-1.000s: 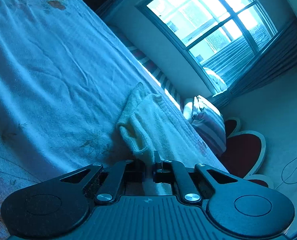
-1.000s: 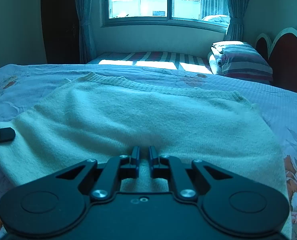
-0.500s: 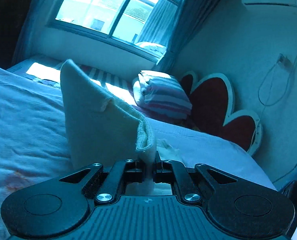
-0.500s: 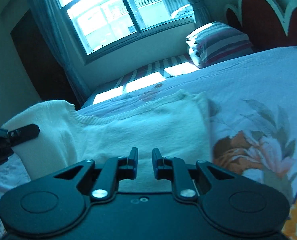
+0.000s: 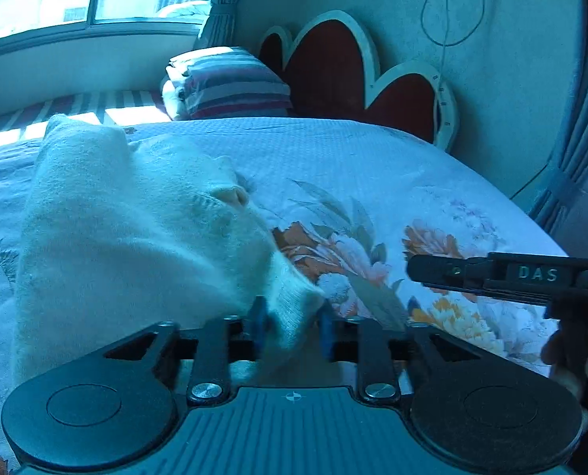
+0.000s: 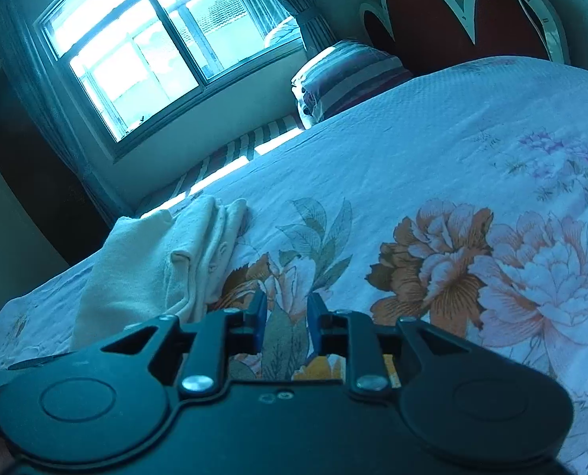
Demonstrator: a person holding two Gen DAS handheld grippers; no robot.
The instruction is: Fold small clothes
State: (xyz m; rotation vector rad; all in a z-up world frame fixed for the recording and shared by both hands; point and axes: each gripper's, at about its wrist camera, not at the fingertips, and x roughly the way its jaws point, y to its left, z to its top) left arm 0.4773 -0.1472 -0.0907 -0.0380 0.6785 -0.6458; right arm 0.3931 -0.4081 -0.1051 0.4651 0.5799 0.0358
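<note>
A small cream knitted garment (image 5: 135,237) lies folded over on the floral bedspread (image 5: 373,182). My left gripper (image 5: 292,324) is open, its jaws apart, and a corner of the garment lies loose between them. My right gripper (image 6: 284,318) is open and empty, just right of the garment (image 6: 155,261), over the bedspread (image 6: 452,150). The right gripper's finger (image 5: 472,273) shows at the right in the left wrist view.
A striped pillow (image 5: 226,83) and a red heart-shaped headboard (image 5: 333,63) stand at the head of the bed. A window (image 6: 151,43) with curtains is behind. The bedspread stretches wide to the right of the garment.
The left gripper carried the garment's edge over to the right, laid it down and opened. The right gripper let go, opened and drew off to the right of the garment.
</note>
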